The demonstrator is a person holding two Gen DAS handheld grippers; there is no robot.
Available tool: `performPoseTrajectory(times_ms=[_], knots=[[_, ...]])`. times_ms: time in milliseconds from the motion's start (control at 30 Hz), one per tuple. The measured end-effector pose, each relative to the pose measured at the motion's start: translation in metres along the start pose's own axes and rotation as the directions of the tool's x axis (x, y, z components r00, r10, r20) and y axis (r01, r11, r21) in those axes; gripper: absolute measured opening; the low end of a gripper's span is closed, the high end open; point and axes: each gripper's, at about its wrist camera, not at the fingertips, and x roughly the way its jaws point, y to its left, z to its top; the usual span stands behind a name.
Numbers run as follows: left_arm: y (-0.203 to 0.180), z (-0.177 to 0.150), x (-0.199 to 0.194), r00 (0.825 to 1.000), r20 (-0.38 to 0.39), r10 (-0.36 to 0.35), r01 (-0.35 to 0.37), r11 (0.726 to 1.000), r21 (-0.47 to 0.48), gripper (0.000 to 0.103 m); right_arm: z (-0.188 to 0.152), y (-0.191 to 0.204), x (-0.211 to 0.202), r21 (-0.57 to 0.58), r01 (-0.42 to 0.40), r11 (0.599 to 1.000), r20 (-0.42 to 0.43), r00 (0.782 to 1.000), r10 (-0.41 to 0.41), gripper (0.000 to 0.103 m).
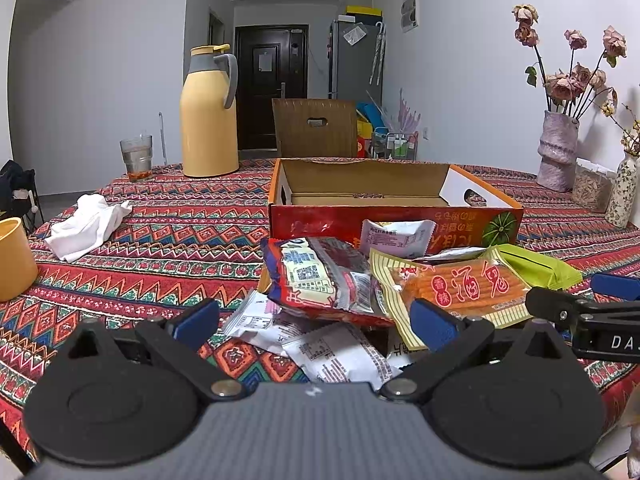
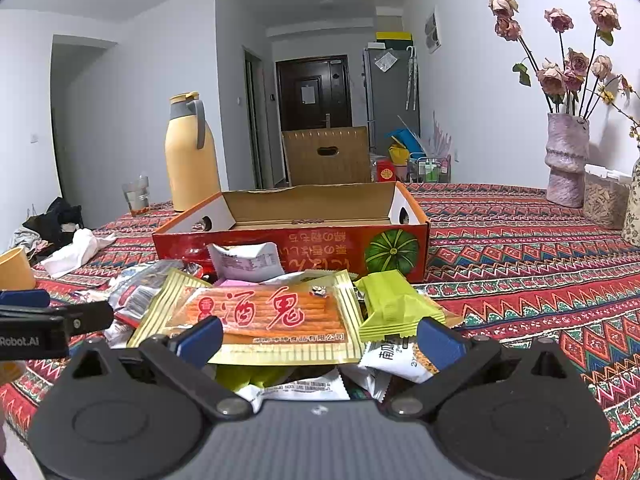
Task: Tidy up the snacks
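Note:
A heap of snack packets lies on the patterned tablecloth in front of an open red cardboard box (image 1: 394,220) (image 2: 292,242), whose inside looks bare. My left gripper (image 1: 316,322) is open, low over the heap, with a red noodle packet (image 1: 320,280) and white packets (image 1: 340,354) between its blue fingers. In the right wrist view my right gripper (image 2: 320,338) is open too, straddling a gold-edged orange snack packet (image 2: 260,316) (image 1: 460,286). A lime green packet (image 2: 394,306) (image 1: 536,266) lies beside it. Each gripper shows at the edge of the other's view.
A yellow thermos jug (image 1: 208,116) and a glass (image 1: 137,158) stand at the back left. A crumpled white cloth (image 1: 86,226) and a yellow cup (image 1: 14,258) sit on the left. Vases of dried roses (image 2: 566,160) and a clear container (image 2: 604,196) stand on the right.

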Motion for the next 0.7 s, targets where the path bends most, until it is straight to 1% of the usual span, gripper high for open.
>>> performPoseTrajectory(times_ms=[700], knots=[[0.0004,-0.0026,0.0020,1.000,-0.008,-0.012,0.011,1.000,-0.006,0.103,-0.0003,0.0009,-0.0002,-0.007,0.004,1.000,-0.004,1.000,-0.004,0.103]])
